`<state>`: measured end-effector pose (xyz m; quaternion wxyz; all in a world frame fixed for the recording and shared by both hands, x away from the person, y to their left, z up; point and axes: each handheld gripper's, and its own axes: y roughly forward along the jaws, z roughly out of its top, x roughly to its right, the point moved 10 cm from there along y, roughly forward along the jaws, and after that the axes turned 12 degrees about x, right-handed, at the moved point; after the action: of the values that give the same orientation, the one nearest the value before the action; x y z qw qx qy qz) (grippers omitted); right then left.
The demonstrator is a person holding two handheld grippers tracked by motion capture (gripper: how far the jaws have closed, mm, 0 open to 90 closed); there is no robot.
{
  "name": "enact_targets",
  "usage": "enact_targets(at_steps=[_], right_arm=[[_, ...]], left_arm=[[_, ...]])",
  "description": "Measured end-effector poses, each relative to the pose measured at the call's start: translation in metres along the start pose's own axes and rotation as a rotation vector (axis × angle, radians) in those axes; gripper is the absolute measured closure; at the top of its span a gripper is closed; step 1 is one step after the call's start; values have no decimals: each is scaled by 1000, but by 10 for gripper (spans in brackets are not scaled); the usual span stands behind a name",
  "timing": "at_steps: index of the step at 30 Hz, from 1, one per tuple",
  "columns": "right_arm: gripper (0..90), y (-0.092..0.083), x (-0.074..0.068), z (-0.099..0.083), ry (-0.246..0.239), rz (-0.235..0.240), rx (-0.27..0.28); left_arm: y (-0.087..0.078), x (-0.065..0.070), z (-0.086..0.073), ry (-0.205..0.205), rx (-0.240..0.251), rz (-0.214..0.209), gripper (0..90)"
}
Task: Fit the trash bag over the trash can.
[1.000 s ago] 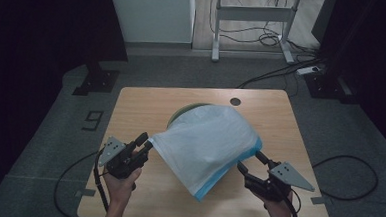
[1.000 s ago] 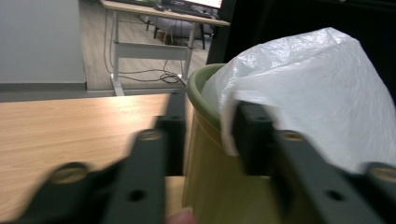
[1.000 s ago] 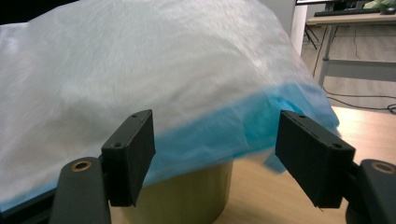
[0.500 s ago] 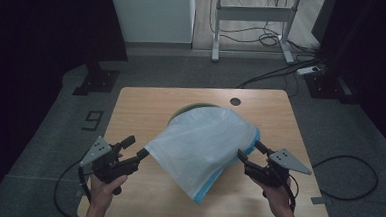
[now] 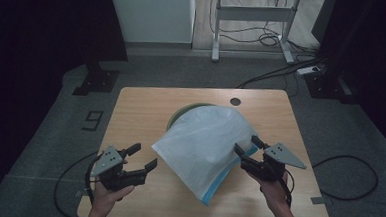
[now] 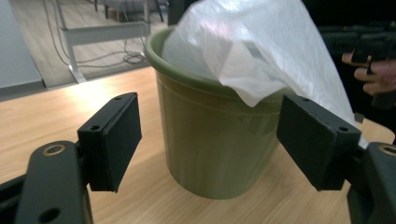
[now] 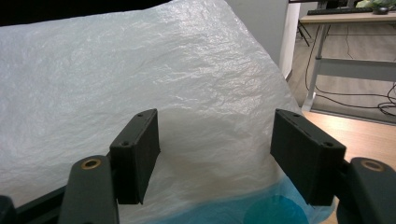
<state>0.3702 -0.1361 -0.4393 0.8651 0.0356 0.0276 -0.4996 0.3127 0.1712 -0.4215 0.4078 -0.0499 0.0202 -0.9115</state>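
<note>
A green plastic bin (image 5: 180,115) stands mid-table with a white, blue-edged bag (image 5: 204,144) draped over it and spilling toward the front. My left gripper (image 5: 145,155) is off the bag's left corner. Its jaws have just been opening and nothing lies between them. In the left gripper view they frame the bin (image 6: 210,186) and the bag (image 6: 271,42) from a distance. My right gripper (image 5: 245,144) is at the bag's right edge. Its jaws have closed slightly but stand open, with the bag (image 7: 140,60) close ahead and unpinched.
The wooden table (image 5: 141,111) has a dark round grommet (image 5: 236,101) near its far edge. Beyond it stand a white cabinet (image 5: 151,11) and a metal desk frame (image 5: 250,21), with cables and a power strip (image 5: 310,70) on the floor. A "9" marker (image 5: 94,119) lies to the left.
The left gripper let go of the bag's left corner, opened and drew back to the left. The bag's left edge has settled. The right gripper shifted slightly along the bag's right side.
</note>
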Motion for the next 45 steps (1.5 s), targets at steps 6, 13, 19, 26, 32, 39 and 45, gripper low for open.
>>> enact_targets(at_steps=[6,13,19,26,32,39,45], right_arm=[[324,0,0,-2,-7,-3,-3],[329,0,-2,-6,-14,-3,-13],[332,-1,-3,-7,-17,0,-9],[332,-3,-3,-7,-21,-1,-10],[333,-3,-4,-8,-20,0,-10],[333,-5,-5,-13,-16,4,-14],[334,-6,-4,-16,-10,0,-16]], left_arm=[[-4,8,32,2,86,24,232],[25,31,52,37,78,4,246],[52,38,54,35,70,40,243],[74,46,54,45,59,81,242],[93,56,44,71,3,94,250],[107,63,17,46,-96,42,228],[111,65,1,35,-159,13,229]])
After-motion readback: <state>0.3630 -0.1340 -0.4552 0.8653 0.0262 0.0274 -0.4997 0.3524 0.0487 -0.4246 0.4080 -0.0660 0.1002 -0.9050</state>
